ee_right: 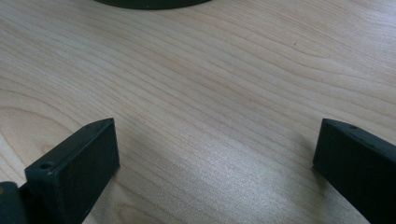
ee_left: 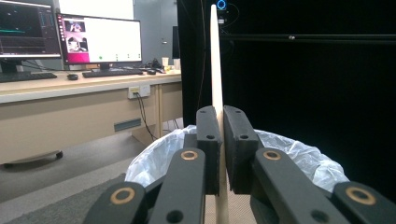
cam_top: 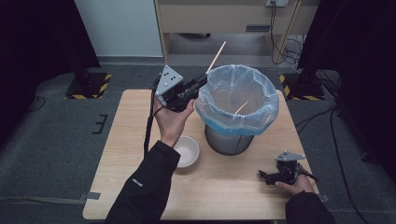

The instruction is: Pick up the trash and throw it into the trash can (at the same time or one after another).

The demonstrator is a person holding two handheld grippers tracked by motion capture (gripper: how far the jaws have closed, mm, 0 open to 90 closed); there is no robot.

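Note:
A thin wooden stick (cam_top: 216, 57) rises up and to the right from my left gripper (cam_top: 204, 79), which is shut on its lower part at the left rim of the bin (cam_top: 237, 142). In the left gripper view the stick (ee_left: 215, 56) stands upright, pinched between the two black pads of the left gripper (ee_left: 221, 122), with the bin's blue liner (ee_left: 299, 151) just beyond. A second stick (cam_top: 241, 107) lies inside the liner (cam_top: 236, 77). My right gripper (cam_top: 264, 177) rests on the table at the front right; its jaws stand wide apart over bare wood, with nothing between them (ee_right: 217, 140).
A white bowl (cam_top: 187, 150) sits on the wooden table (cam_top: 130, 154) just left of the bin, under the left forearm. The bin's dark base (ee_right: 149, 3) lies ahead of the right gripper. Past the table stand a desk with monitors (ee_left: 100, 39) and black curtains.

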